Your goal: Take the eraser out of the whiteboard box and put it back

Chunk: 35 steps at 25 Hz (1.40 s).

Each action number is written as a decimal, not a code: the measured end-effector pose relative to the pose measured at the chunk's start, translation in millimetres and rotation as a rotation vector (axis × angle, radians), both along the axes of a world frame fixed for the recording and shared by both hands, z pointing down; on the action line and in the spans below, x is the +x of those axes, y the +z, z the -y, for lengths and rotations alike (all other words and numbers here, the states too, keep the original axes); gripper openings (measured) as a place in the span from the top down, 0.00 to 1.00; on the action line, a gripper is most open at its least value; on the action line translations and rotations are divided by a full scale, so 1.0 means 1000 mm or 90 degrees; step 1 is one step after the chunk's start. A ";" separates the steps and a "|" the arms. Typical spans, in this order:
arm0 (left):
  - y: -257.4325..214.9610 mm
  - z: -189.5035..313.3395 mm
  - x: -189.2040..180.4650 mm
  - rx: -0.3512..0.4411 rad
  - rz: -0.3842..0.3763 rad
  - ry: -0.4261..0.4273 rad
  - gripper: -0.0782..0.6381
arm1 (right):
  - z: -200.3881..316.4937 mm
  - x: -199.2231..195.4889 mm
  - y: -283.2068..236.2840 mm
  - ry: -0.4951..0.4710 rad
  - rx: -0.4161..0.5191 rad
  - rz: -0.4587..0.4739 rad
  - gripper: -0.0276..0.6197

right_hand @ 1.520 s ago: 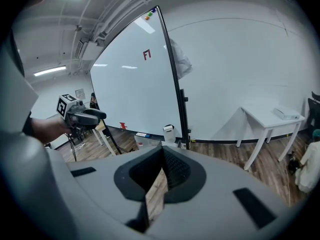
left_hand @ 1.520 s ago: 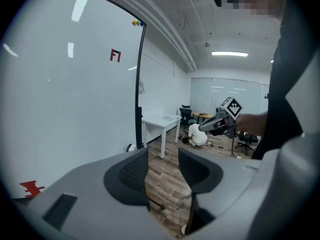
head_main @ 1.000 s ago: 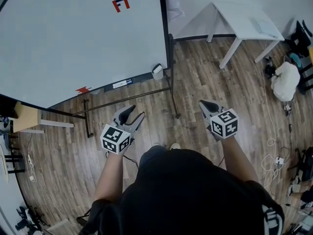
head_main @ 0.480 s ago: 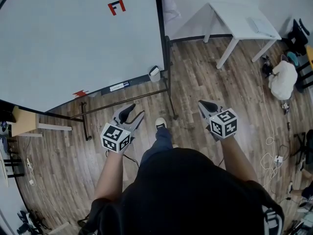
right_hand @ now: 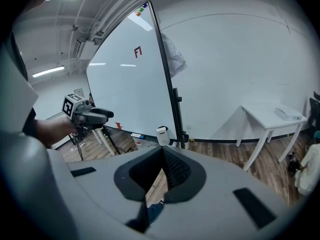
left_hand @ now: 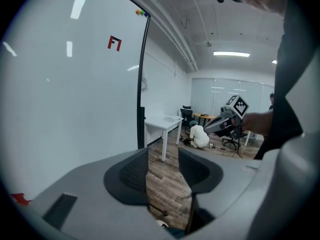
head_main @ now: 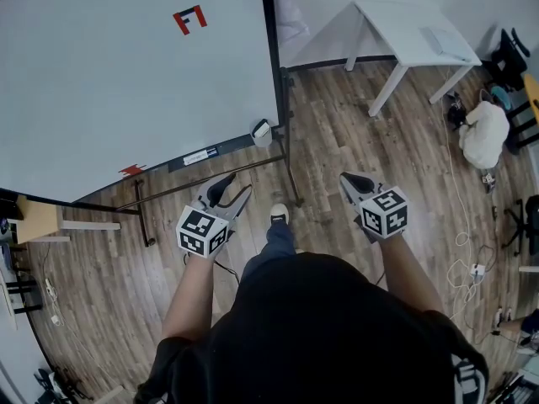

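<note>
Left gripper view first: the left tongs (left_hand: 162, 156) are released, pads apart, with just the wood floor (left_hand: 167, 194) showing through the gap. Over in the right gripper view, the right tongs (right_hand: 162, 151) are clenched, tips meeting, gripping nothing. From the head view both are held out in front of the person, well apart from each other, and a shoe (head_main: 278, 215) sits on the floor between them.

Going outward: the whiteboard box (head_main: 263, 130) is ahead of both tongs, nearer the left pair's side but well apart from either. It hangs at the lower right corner of the big whiteboard (head_main: 126, 74), right beside the black frame post. From the right tongs it sits straight ahead, just above the tips. A dark bit shows at the top of the box. Could be the eraser, honestly can't tell for sure. Either way, neither pair of tongs has it.

The whiteboard fills everything ahead and left of the left tongs, with a red mark (head_main: 189, 18) high up on it. Ahead and right of the right tongs there's a white surface (head_main: 404, 32) on legs against the white wall, with a flat pale thing (head_main: 442, 40) lying on it. Further right on the floor there's a white bundle (head_main: 484, 137) and some cables (head_main: 463, 225).
</note>
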State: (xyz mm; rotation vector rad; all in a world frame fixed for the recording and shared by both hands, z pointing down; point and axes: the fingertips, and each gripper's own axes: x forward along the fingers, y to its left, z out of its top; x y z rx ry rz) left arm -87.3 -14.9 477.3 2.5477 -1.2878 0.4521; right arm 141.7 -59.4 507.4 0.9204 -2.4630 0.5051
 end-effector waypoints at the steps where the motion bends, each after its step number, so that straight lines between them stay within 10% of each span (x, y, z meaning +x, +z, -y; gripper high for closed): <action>1: 0.001 0.004 -0.001 -0.002 0.000 0.002 0.61 | 0.003 -0.001 0.001 0.001 -0.001 0.000 0.96; 35: 0.055 0.129 -0.002 -0.064 0.015 0.055 0.61 | 0.078 -0.027 0.045 0.019 -0.059 -0.020 0.96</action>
